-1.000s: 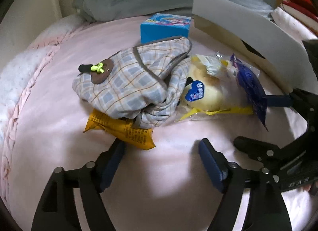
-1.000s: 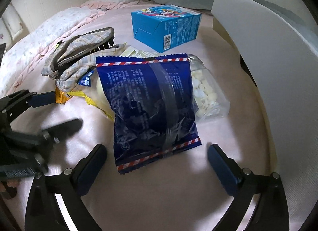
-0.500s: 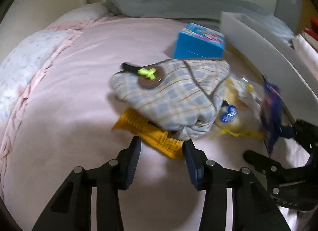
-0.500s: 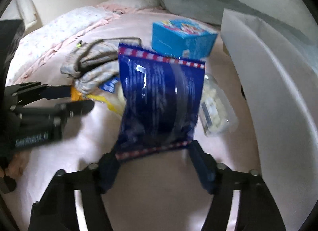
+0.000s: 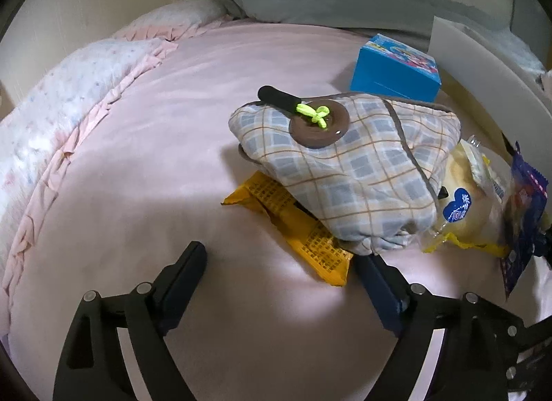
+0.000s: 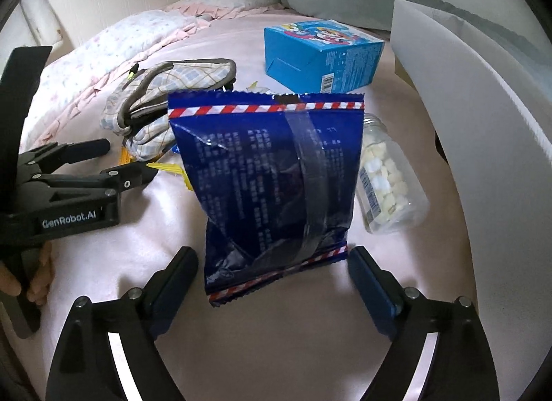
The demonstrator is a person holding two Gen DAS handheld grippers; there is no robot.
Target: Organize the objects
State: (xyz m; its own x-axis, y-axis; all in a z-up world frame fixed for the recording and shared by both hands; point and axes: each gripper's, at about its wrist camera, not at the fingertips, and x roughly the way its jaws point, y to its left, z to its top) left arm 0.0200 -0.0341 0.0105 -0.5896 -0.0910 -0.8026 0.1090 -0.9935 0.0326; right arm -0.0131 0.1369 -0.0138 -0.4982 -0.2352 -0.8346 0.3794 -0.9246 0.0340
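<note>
Right tongs (image 6: 272, 277): jaws stand wide and have just been opening; the pads press on nothing, though the lower edge of the blue snack bag (image 6: 272, 180) sits in the gap between them.
Blue snack bag, bearing: at 12 o'clock from the right tongs, propped up on the bed (image 6: 283, 346), bottom seam nearest the tongs.
Blue snack bag, long axis: runs from 6 to 12 o'clock, straight away from the tongs; the width spans the gap, closer to the right pad than the left.
Neighbours of the bag: clear jar of white pieces (image 6: 386, 177) lying at 2 o'clock, just beside the bag's right edge; blue carton (image 6: 321, 52) beyond at 12 to 1 o'clock; white board (image 6: 483, 118) along the right.
Left tongs (image 5: 279, 283): jaws also wide and just opened; nothing gripped. The yellow wrapper (image 5: 293, 225) lies at 12 to 1 o'clock, its near end close by the right pad.
Yellow wrapper, long axis: slants from 11 to 5 o'clock, far end tucked under the plaid cloth bundle (image 5: 352, 173).
Nearer hand, judgement: the right hand is placed for the blue bag, the left for the wrapper.
Risk, judgement: a closing grip across the bag's lower seam may crumple it or nudge the jar.
</note>
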